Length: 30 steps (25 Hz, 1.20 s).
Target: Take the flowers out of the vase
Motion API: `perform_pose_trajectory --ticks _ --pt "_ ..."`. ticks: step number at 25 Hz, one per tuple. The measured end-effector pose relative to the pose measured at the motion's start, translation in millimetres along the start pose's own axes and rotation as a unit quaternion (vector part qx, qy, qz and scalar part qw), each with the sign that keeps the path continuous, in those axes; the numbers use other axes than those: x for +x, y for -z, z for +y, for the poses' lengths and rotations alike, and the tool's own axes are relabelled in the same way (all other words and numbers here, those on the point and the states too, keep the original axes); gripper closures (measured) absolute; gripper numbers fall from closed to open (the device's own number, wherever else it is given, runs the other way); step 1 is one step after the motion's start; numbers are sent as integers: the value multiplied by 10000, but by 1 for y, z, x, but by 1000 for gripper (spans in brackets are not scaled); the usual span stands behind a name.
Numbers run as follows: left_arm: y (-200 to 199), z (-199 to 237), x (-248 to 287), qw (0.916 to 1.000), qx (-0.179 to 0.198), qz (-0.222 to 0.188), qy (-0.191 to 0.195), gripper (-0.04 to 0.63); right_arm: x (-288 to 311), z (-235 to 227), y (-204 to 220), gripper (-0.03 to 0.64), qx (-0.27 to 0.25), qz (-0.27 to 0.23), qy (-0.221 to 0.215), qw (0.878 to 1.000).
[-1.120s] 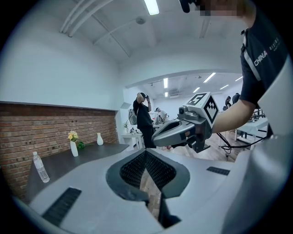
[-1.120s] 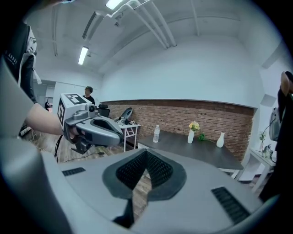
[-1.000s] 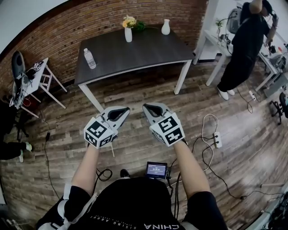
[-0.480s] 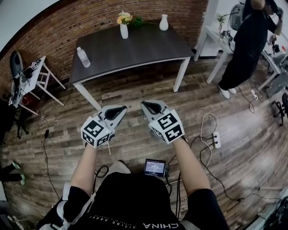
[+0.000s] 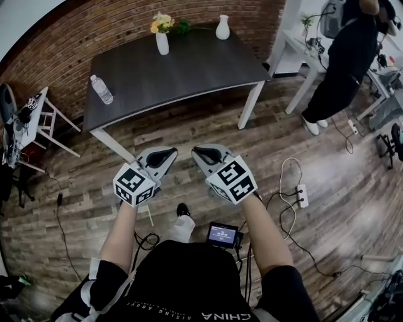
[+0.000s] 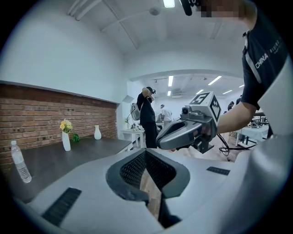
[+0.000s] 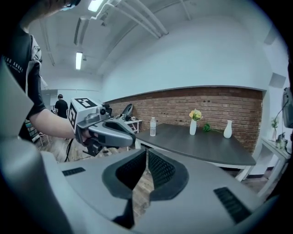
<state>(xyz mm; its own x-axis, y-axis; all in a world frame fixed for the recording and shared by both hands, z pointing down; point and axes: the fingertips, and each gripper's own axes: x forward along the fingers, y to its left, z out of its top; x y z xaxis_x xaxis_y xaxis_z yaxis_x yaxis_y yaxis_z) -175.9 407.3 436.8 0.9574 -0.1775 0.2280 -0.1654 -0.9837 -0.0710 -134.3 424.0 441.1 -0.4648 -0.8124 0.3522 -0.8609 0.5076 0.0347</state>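
Wood floor (image 5: 189, 133) open before table (image 5: 182, 72) edge; flower vase (image 5: 162, 44) near far edge.

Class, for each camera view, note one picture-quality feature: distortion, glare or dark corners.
Head view: heavy fisheye bends the table edges and brick wall. Left gripper view: a ceiling light blows out; corners go black. Right gripper view: black circular border, strip light glares.
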Motion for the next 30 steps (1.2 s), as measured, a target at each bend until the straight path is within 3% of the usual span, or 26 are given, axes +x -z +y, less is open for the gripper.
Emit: perform_pose_trajectory --ticks 11,20,30 --pt "-15 128 42 9992 73 -159 363 595 80 -93 -48 615 61 17 649 9979" --pt "0 169 67 9991 -105 -100 390 595 117 -140 -46 616 485 55 798 9956" --pt "-13 242 128 9998 -140 50 -106 595 166 -226 -69 617 375 -342 190 9985"
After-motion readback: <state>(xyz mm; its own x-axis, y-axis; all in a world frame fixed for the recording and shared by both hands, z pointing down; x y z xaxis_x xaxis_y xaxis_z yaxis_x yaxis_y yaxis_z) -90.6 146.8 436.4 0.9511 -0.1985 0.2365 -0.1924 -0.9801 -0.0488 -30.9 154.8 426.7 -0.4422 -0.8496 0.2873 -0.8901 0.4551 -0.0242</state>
